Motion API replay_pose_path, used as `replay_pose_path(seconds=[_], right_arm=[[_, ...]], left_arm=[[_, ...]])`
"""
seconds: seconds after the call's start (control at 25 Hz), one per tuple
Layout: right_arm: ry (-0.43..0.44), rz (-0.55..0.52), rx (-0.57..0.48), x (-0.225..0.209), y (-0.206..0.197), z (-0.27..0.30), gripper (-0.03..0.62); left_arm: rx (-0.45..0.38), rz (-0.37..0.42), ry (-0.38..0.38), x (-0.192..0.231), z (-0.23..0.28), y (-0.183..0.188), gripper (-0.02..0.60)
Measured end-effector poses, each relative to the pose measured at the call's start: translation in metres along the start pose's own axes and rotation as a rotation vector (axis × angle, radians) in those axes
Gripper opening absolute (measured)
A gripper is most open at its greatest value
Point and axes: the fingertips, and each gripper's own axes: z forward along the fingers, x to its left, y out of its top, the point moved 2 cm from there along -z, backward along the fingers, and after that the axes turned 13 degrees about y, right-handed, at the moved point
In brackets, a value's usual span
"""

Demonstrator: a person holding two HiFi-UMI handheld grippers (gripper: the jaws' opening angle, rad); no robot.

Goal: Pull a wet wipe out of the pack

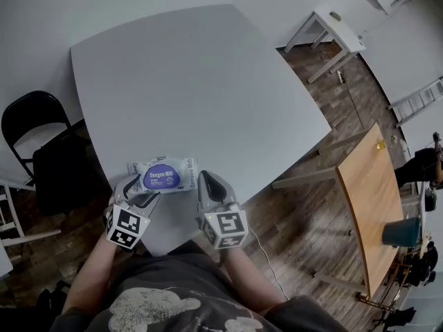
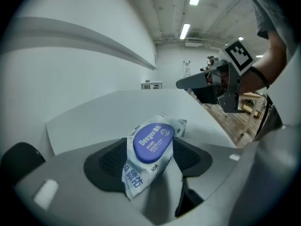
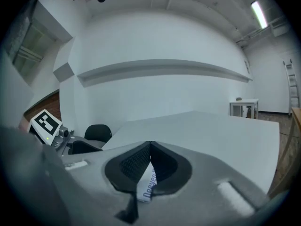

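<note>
A white wet wipe pack (image 1: 165, 175) with a blue oval lid (image 2: 153, 142) lies near the front edge of the white table (image 1: 208, 81). My left gripper (image 1: 136, 194) stands at its left end. In the left gripper view the pack (image 2: 141, 173) sits tilted between the wide-apart jaws of this gripper (image 2: 151, 146), and the pads do not press on it. My right gripper (image 1: 206, 183) is at the pack's right end. In the right gripper view this gripper (image 3: 150, 146) has its jaws closed on a printed edge of the pack (image 3: 146, 188).
A black chair (image 1: 34, 126) stands left of the table. To the right are a wooden table (image 1: 374, 199) and a small white table (image 1: 332, 30) on the plank floor. The white table's front edge runs just below my grippers.
</note>
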Motion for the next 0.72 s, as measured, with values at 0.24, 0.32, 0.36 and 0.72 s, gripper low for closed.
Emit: replay_pose_path(seconds=[0.24, 0.32, 0.36, 0.72], right_arm=[[0.117, -0.036, 0.147, 0.004, -0.031, 0.022, -0.009], [0.149, -0.032, 0.185, 0.007, -0.040, 0.028, -0.009], [0.162, -0.031, 0.203, 0.008, -0.045, 0.030, -0.009], [0.224, -0.026, 0.356, 0.015, -0.085, 0.042, -0.009]], left_arm=[[0.029, 0.093, -0.014, -0.004, 0.021, 0.004, 0.357], [0.035, 0.100, -0.016, -0.004, 0.027, 0.007, 0.357], [0.039, 0.103, -0.020, -0.004, 0.029, 0.008, 0.357], [0.056, 0.094, -0.029, -0.005, 0.032, 0.009, 0.370]])
